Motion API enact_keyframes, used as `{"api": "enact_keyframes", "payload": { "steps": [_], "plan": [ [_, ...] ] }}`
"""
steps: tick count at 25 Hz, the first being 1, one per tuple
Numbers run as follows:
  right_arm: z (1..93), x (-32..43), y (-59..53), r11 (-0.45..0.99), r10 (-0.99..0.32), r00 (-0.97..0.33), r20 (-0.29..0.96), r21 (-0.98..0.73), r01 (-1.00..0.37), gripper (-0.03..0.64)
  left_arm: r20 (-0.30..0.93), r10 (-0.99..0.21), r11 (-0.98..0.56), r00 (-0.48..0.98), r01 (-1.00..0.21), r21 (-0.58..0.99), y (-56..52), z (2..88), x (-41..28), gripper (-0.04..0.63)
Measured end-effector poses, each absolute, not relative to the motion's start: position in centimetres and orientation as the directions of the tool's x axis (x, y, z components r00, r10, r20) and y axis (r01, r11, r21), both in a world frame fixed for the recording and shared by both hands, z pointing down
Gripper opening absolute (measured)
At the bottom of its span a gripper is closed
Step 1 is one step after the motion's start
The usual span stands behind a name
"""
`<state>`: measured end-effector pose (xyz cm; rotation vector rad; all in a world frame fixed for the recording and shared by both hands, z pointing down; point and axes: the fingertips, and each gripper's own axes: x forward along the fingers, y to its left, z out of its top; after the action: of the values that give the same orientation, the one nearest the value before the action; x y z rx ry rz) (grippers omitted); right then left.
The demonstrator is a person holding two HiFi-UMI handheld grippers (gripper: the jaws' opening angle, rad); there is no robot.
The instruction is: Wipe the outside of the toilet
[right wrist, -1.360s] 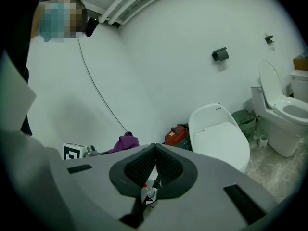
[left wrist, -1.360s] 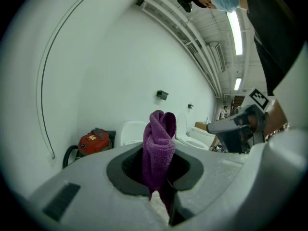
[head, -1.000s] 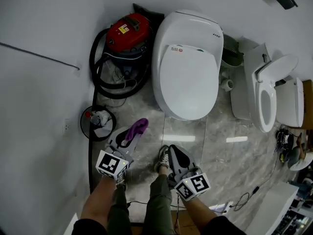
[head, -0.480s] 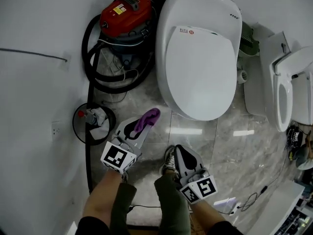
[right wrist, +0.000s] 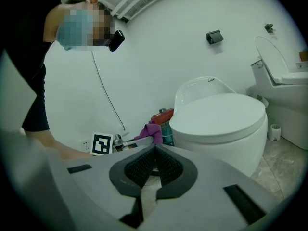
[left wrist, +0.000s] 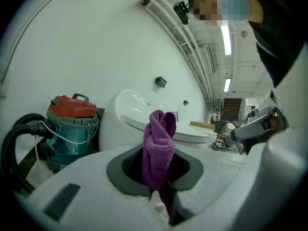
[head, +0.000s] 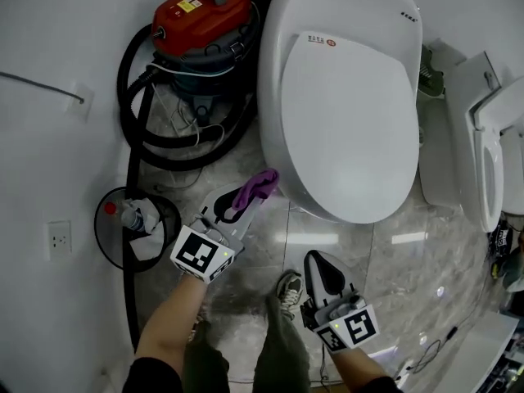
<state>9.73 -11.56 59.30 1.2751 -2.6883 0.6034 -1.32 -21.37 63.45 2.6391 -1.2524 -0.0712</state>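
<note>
A large white toilet (head: 348,97) with its lid down fills the upper middle of the head view. My left gripper (head: 246,199) is shut on a purple cloth (head: 255,188), whose bunched end sits close to the toilet's lower left outer wall; touching or not, I cannot tell. In the left gripper view the cloth (left wrist: 159,146) stands up between the jaws with the toilet (left wrist: 144,117) behind it. My right gripper (head: 321,270) hangs lower, over the floor, shut with nothing in it. The right gripper view has the toilet (right wrist: 224,121) on the right and the cloth (right wrist: 151,131) at centre left.
A red and teal vacuum cleaner (head: 196,23) with a black hose stands left of the toilet by the wall. A black bin (head: 131,228) with a bottle sits at lower left. A second toilet (head: 483,162) with raised seat is at the right. My shoe (head: 286,289) rests on the marble floor.
The view has closed in on the toilet. My left gripper has carried the purple cloth up and right, nearer the toilet's lower left side. The right gripper has dropped lower in view.
</note>
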Motion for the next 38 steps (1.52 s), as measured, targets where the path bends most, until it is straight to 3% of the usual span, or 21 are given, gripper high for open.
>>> {"api": "enact_keyframes", "payload": {
  "steps": [8,17,28,38],
  "plan": [
    [67.8,10.3,-12.3,0.640,-0.682,-0.696,0.226,-0.275,-0.717,-0.002,0.001,-0.758,-0.642,0.652,-0.748,0.170,-24.0,68.9,-0.3,0.058],
    [67.8,8.6,-12.7,0.741,-0.600,-0.774,0.202,-0.226,-0.633,-0.002,-0.063,-0.805,-0.590,0.590,-0.786,0.184,-28.9,69.2,-1.5,0.058],
    [66.5,8.1,-11.5,0.777,-0.543,-0.821,0.176,-0.266,-0.570,-0.002,0.054,-0.864,-0.492,0.501,-0.863,0.115,-40.6,69.8,-5.0,0.058],
    [69.0,11.7,-9.6,0.744,-0.565,-0.770,0.296,-0.220,-0.631,-0.002,0.096,-0.909,-0.401,0.405,-0.914,0.057,-47.8,70.6,-6.9,0.057]
  ]
}}
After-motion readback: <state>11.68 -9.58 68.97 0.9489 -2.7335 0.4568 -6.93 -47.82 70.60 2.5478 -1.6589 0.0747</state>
